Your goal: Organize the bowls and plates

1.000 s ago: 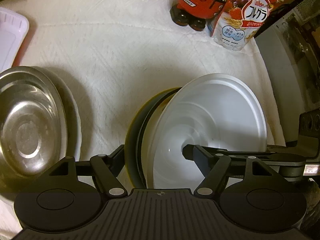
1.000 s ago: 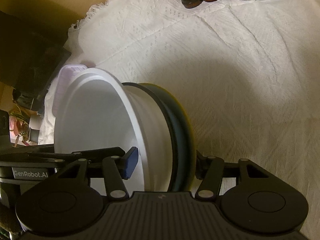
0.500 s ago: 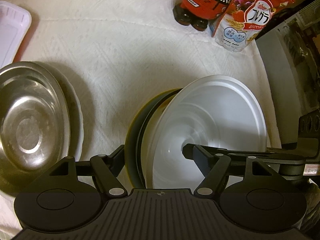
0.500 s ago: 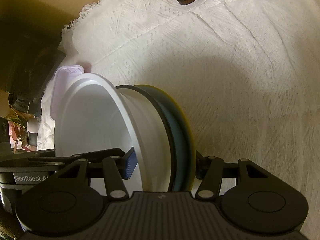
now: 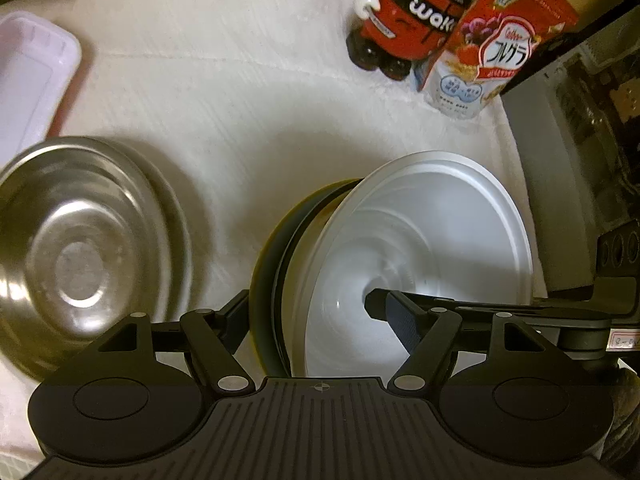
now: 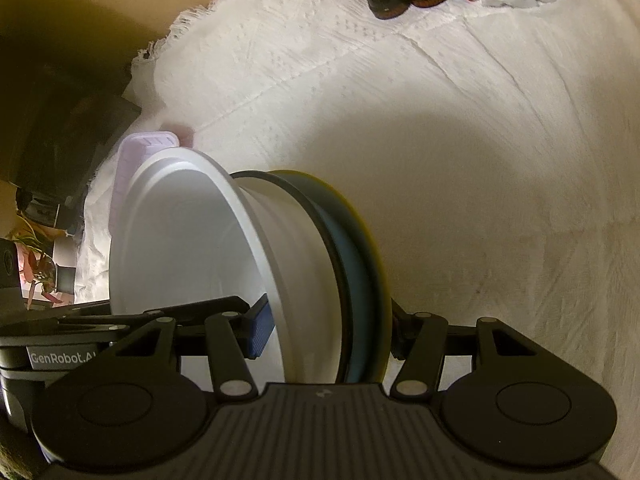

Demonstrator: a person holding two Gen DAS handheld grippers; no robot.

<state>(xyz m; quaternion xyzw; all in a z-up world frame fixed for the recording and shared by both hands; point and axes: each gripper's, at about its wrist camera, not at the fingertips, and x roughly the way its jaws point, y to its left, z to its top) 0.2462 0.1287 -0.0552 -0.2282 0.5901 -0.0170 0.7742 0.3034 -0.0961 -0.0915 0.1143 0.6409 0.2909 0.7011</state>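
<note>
We see the left tongs (image 5: 316, 312) closed on a stack of dishes held on edge: one finger sits inside the white bowl (image 5: 432, 240), the other presses the yellow plate (image 5: 262, 264) behind it. The right tongs (image 6: 328, 332) clamp the same stack from the opposite side, one blue pad (image 6: 260, 332) inside the bowl (image 6: 180, 240), the other finger behind the yellow plate (image 6: 378, 280), with a dark blue plate (image 6: 360, 292) sandwiched between. The stack hangs above the cloth-covered counter (image 6: 460, 160). To its left a steel bowl (image 5: 80, 248) rests on the cloth. Farther off lie a pale pink tray (image 5: 32, 80), a red toy (image 5: 404, 20) and a cereal bag (image 5: 492, 48).
</note>
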